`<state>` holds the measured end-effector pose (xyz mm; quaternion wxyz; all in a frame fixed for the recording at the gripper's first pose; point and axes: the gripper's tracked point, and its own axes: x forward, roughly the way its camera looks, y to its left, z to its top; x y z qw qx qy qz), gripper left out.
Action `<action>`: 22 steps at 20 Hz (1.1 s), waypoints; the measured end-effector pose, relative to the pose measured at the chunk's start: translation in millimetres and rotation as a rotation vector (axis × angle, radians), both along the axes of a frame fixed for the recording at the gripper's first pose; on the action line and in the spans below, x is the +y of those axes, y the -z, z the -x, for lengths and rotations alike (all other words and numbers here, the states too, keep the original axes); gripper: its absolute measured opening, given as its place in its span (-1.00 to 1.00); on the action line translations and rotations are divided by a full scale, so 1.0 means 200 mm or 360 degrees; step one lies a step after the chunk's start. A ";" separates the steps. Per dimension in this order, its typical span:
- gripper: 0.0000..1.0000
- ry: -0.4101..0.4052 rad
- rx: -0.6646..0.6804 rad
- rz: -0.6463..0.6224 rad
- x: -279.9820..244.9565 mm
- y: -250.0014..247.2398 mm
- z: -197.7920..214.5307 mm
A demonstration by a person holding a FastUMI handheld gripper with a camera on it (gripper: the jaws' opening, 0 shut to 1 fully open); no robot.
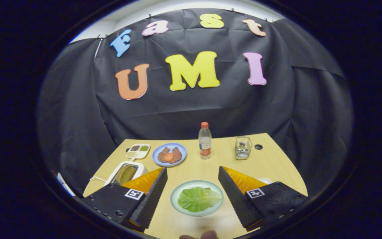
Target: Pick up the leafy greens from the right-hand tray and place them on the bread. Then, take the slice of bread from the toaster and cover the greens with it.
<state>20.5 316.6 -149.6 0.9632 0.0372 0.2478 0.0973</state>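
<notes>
leafy greens (199,199) on plate (176,202), bread edge beneath.
greens step looks done; your gripper (192,196) gapes wide, empty; toaster (128,172), left of plate, comes next.

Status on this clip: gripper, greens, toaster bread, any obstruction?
Gripper open, empty. Greens on plate between fingers. Bread slice in toaster, beyond one finger. Nothing between fingers and greens.

Water bottle (205,140) (orange cap), blue plate (169,154), divided dish (138,151), glass jar (243,148).

No legible txt or labels
</notes>
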 end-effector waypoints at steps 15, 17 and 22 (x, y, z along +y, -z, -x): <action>0.92 -0.0247 0.0202 0.0078 1.00 0.42 0.05; 0.89 -0.0231 0.0220 0.0106 1.03 0.48 0.01; 0.63 -0.0145 0.0321 0.0135 1.04 0.61 -0.05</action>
